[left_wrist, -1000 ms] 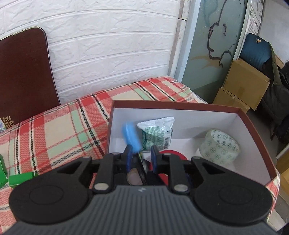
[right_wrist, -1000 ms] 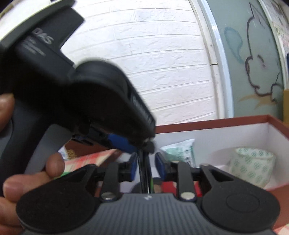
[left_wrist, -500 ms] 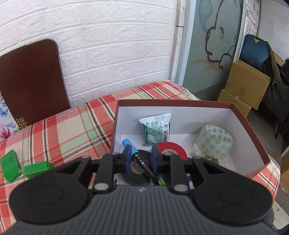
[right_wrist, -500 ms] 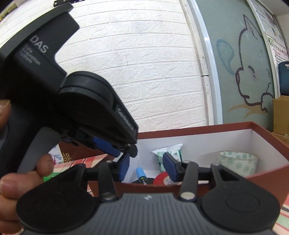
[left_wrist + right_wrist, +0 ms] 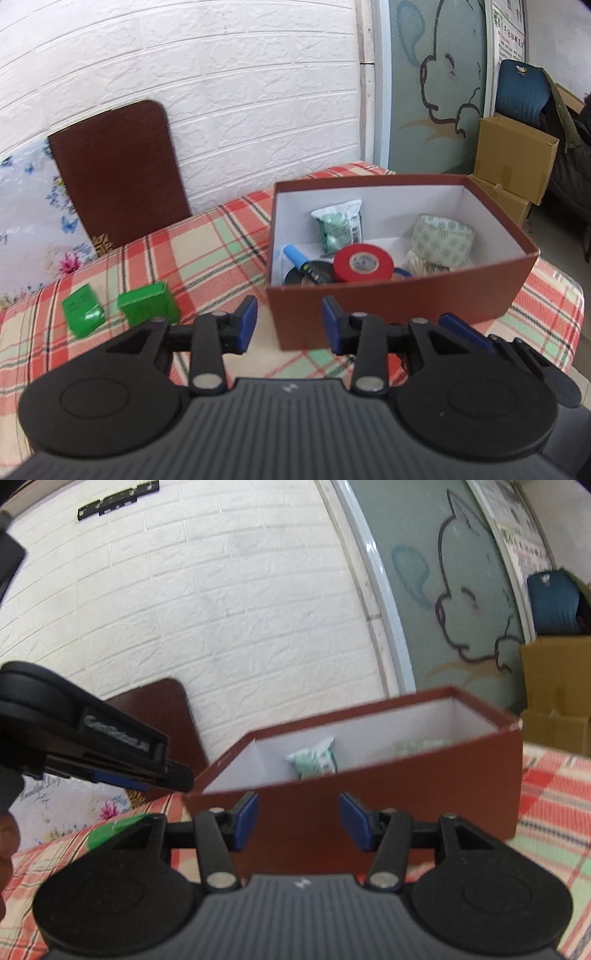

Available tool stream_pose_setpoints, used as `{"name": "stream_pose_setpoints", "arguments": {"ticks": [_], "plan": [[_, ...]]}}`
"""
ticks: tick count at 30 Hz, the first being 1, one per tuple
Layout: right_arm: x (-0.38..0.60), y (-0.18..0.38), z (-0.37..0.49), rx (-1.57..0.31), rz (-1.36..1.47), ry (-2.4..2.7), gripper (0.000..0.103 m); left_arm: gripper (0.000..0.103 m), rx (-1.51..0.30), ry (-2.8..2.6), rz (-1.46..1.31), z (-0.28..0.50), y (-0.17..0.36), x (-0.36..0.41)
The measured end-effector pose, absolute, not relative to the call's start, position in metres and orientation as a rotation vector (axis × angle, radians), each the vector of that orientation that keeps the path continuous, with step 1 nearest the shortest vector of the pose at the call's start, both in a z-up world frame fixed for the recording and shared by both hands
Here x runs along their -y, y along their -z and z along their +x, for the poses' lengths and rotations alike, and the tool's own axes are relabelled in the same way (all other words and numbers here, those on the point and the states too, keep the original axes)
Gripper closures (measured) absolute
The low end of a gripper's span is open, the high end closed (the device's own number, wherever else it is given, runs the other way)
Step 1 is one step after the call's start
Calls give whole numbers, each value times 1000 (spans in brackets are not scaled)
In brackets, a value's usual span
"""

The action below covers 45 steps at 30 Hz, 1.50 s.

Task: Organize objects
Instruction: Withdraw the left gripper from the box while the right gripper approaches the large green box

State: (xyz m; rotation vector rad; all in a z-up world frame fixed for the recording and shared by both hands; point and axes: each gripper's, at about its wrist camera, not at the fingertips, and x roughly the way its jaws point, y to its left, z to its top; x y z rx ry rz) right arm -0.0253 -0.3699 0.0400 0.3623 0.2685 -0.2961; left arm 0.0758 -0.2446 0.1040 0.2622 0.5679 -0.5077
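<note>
The right gripper hangs with fingers spread, empty, just before the brown box. Inside, a green packet leans. Left gripper intrudes at left above the plaid-covered table.

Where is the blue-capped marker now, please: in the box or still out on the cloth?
In the box: the marker lies across the black tape.
</note>
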Motion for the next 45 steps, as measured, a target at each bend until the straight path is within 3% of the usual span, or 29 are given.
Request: {"name": "stream_pose_setpoints", "arguments": {"ticks": [17, 23, 38, 45], "plan": [[299, -5, -5, -604, 338, 121, 44, 46, -743, 258, 234, 67, -36, 139], [275, -6, -2, -635, 261, 84, 31, 41, -771, 201, 201, 72, -21, 105], [210, -1, 17, -695, 97, -3, 27, 34, -775, 117, 115, 84, -4, 38], [180, 1, 27, -699, 12, -59, 25, 27, -754, 86, 92, 91, 0, 16]]}}
